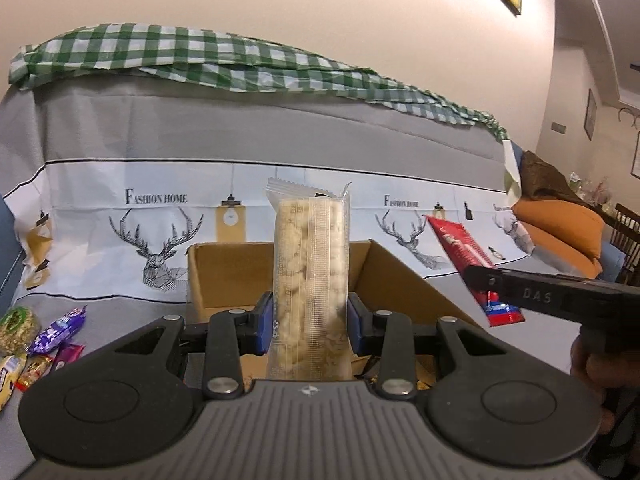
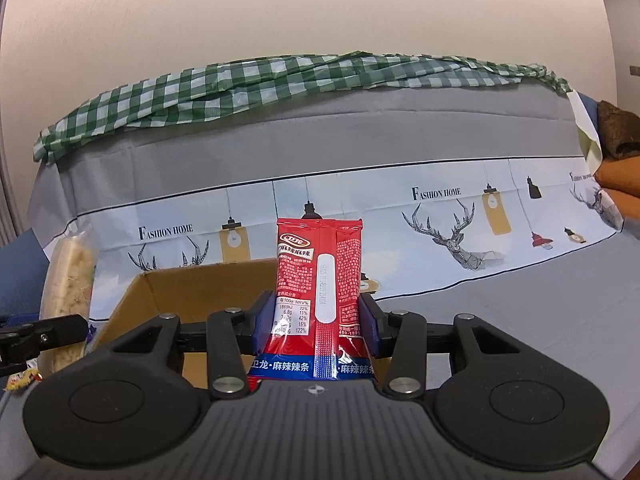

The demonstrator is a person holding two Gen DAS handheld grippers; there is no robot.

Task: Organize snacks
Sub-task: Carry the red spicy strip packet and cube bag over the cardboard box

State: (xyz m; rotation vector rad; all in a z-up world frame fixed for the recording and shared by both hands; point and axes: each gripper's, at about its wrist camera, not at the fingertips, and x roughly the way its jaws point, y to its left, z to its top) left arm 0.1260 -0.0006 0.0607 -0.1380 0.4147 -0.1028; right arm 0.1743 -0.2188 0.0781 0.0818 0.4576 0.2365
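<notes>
A clear packet of pale puffed snack [image 1: 310,280] stands upright, clamped in the left gripper [image 1: 310,322], and a red snack packet [image 2: 320,300] is clamped in the right gripper [image 2: 318,328], both held just above the open cardboard box [image 1: 392,276]. This looks like the dropping-in step. Next, each gripper should lower over the box and let go; more snacks [image 1: 48,336] wait on the covered surface at left.

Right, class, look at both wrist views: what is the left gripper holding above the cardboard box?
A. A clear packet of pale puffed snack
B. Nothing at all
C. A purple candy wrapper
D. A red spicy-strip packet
A: the left gripper has its jaws shut on the clear packet of pale snack, upright over the cardboard box; the red packet is in the right gripper.
</notes>
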